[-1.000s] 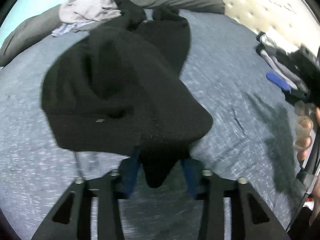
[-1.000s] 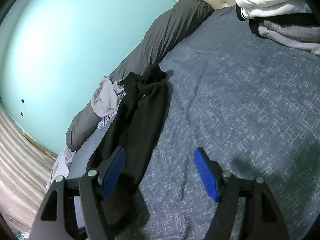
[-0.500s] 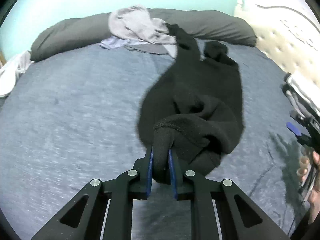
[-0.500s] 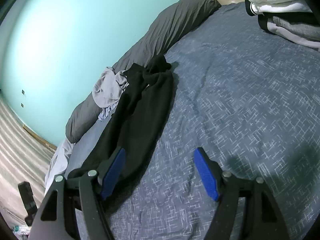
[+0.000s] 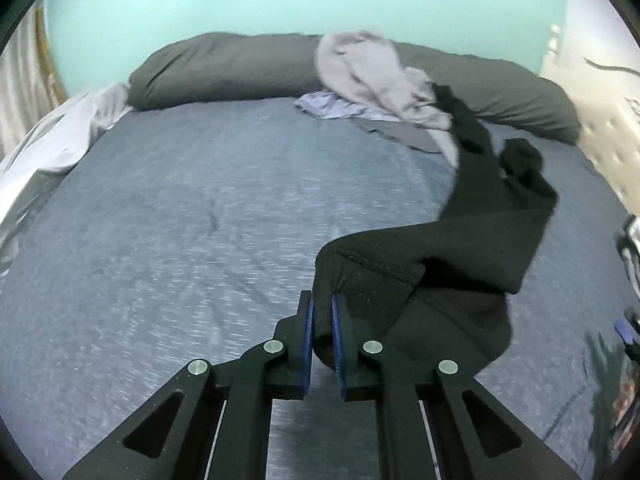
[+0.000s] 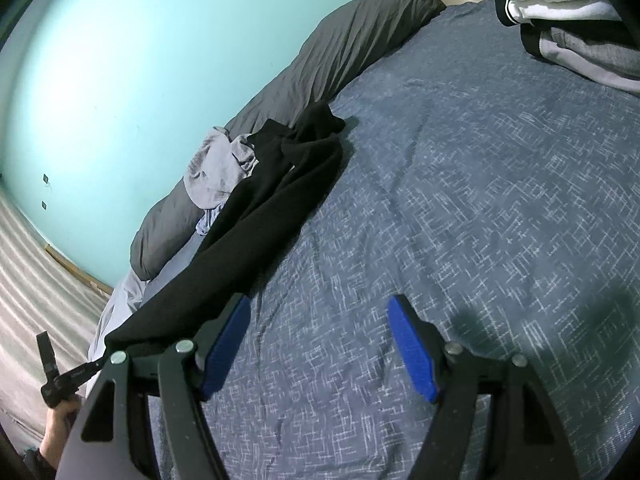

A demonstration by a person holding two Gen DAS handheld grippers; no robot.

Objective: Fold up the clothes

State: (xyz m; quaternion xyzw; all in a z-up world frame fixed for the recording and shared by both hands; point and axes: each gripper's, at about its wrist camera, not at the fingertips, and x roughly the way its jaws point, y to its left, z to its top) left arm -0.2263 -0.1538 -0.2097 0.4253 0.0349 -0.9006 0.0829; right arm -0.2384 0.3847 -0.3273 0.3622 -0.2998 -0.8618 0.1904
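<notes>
Left tongs (image 5: 322, 320) closing, pads already pinching a hem fold of the black garment (image 5: 472, 240), which trails to the far-right pile by the grey bolster (image 5: 224, 68). Right tongs (image 6: 320, 344) wide open, empty, over bare bed (image 6: 480, 200). Drag it clear onto open bed, then take the opposite corner with the right and spread flat before folding.

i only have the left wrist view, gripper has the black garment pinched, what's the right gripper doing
Observer: The right gripper is open, with nothing between its blue pads, above bare blue bedspread.
Operator: any folded stuff near it
Observer: Yes, a stack of white and grey folded clothes sits at the far corner by the headboard.
Operator: is the black garment off the bed
Observer: Partly. The black garment stretches from the pillow area to the left gripper, its near end raised.
</notes>
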